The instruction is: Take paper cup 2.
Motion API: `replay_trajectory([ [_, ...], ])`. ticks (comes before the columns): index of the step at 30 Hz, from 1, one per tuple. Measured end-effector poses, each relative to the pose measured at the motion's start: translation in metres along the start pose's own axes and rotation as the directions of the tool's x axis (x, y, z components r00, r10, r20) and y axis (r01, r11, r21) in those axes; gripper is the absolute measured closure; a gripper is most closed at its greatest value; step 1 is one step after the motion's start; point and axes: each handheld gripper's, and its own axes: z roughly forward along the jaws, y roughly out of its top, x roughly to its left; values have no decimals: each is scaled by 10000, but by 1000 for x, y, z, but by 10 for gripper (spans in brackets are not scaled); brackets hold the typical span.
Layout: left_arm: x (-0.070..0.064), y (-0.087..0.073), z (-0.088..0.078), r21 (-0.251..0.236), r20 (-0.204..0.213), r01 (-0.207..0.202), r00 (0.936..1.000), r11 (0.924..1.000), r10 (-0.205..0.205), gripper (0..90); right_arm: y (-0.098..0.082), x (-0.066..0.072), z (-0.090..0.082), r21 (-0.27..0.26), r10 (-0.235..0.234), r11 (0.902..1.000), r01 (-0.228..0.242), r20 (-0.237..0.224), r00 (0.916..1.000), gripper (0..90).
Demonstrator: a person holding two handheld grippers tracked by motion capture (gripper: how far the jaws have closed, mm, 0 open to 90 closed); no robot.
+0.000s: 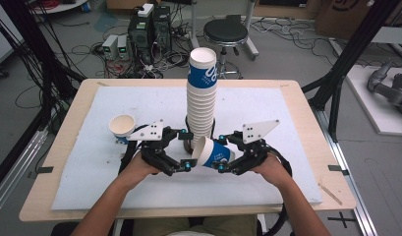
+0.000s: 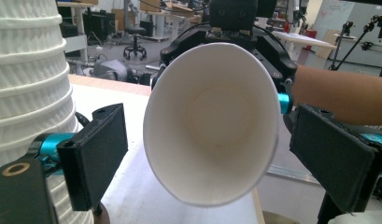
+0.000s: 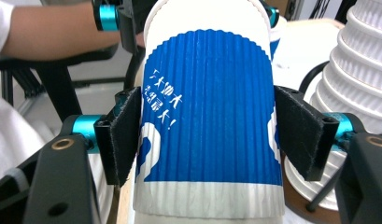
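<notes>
The right gripper (image 1: 223,160) is clamping a blue and white paper cup (image 1: 212,152) by its ribbed sleeve, and in the right gripper view both black pads (image 3: 123,140) are pressing flat on the two sides of the cup (image 3: 209,126). The left gripper (image 1: 185,150) is standing with its jaws apart; in the left gripper view the white rim of the cup (image 2: 212,123) is sitting between the jaws, but the pads (image 2: 93,156) are not touching it and a gap is showing on each side. In the high view the cup is lying on its side in the air, just above the white mat (image 1: 267,105), in front of the tall stack of cups (image 1: 201,96), at about 6 o'clock from the base of this stack. Its long axis is running almost level, from 3 o'clock to 9 o'clock, with the open mouth pointing to 9 o'clock, toward the left gripper, and the bottom pointing to 3 o'clock, into the right gripper. One more single cup (image 1: 122,127) is standing upright on the mat at about 9 o'clock from the stack, near the grey plate of the left gripper
</notes>
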Motion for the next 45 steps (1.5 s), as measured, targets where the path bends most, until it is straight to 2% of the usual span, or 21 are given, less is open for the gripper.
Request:
replay_trajectory([
  [3, -2, -1, 2, -72, 109, 6, 9999, 10000, -5, 105, -1, 1, 3, -308, -91, 9995, 89, -59, 9999, 286],
  [10, -2, -4, 7, 141, 249, 48, 9997, 9999, -52, 105, 0, 2, 7, -523, -123, 9986, 103, -371, 9992, 286],
  [13, -2, -4, 7, 261, 162, 49, 9999, 9996, -53, 108, 0, 2, 7, -561, -116, 9984, 92, -435, 9990, 285],
  [15, -2, -4, 7, 295, 234, 65, 9997, 9995, -72, 134, 0, 2, 8, -581, -178, 9982, 150, -484, 9987, 285],
  [17, -2, -4, 7, 302, 349, -53, 9994, 9995, 43, 193, 0, 2, 9, -498, -152, 9987, 127, -502, 9986, 284],
  [18, -3, -4, 6, 340, 371, -248, 9990, 9991, 235, 211, 0, 1, 9, -464, -132, 9989, 109, -505, 9986, 285],
  [25, -3, -4, 6, 647, 332, -311, 9990, 9974, 290, 234, 0, 1, 10, -109, -179, 9998, 174, -439, 9989, 290],
  [27, -2, -4, 5, 678, 303, -292, 9992, 9973, 272, 233, 0, 1, 11, -66, -22, 10000, 19, -469, 9989, 287],
  [29, -1, -3, 3, 793, 212, -288, 9994, 9964, 272, 234, 2, 1, 12, 43, 256, 9997, -255, -68, 9996, 169],
  [32, -2, 0, 0, 955, 60, -346, 9994, 9948, 342, 234, 4, -2, 11, 41, 381, 9993, -381, -16, 9993, 168],
  [37, -1, 3, -3, 1125, -93, -303, 9995, 9932, 316, 234, 10, -2, 8, 389, 502, 9980, -496, -128, 9987, 167],
  [38, -1, 4, -4, 1306, -175, -357, 9991, 9908, 383, 233, 14, -2, 8, 740, 306, 9968, -295, -140, 9994, 167],
  [40, 0, 4, -4, 1464, -185, -368, 9990, 9885, 399, 233, 20, -3, 8, 1082, 199, 9940, -171, -253, 9995, 167],
  [45, -1, 5, -4, 1720, -226, -404, 9987, 9843, 450, 233, 33, -5, 12, 2137, -165, 9766, 238, -359, 9992, 167],
])
